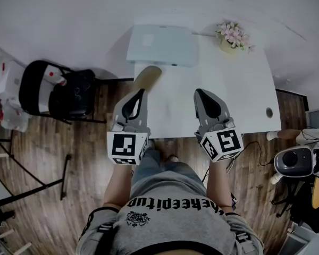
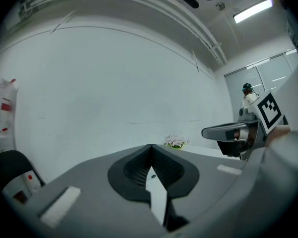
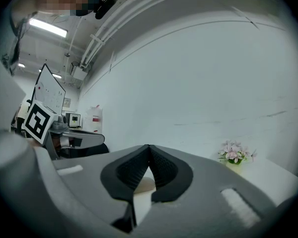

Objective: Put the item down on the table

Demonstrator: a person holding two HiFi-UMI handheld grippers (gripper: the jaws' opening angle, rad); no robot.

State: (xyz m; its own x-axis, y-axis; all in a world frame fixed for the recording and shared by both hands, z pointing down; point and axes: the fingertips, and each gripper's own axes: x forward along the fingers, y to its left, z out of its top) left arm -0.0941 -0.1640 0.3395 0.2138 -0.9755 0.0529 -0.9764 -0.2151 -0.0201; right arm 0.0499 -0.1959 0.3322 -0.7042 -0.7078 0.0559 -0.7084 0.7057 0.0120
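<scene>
While my left gripper (image 1: 141, 92) and right gripper (image 1: 199, 92) hover at the white table (image 1: 247, 97), both stand closed on nothing. The tan oval item (image 1: 148, 78) lies at the table's left edge, just beyond my left gripper.

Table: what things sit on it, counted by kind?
Flower pot: 1
Pale flat case: 1
Tan oval piece: 1
Total: 3
</scene>
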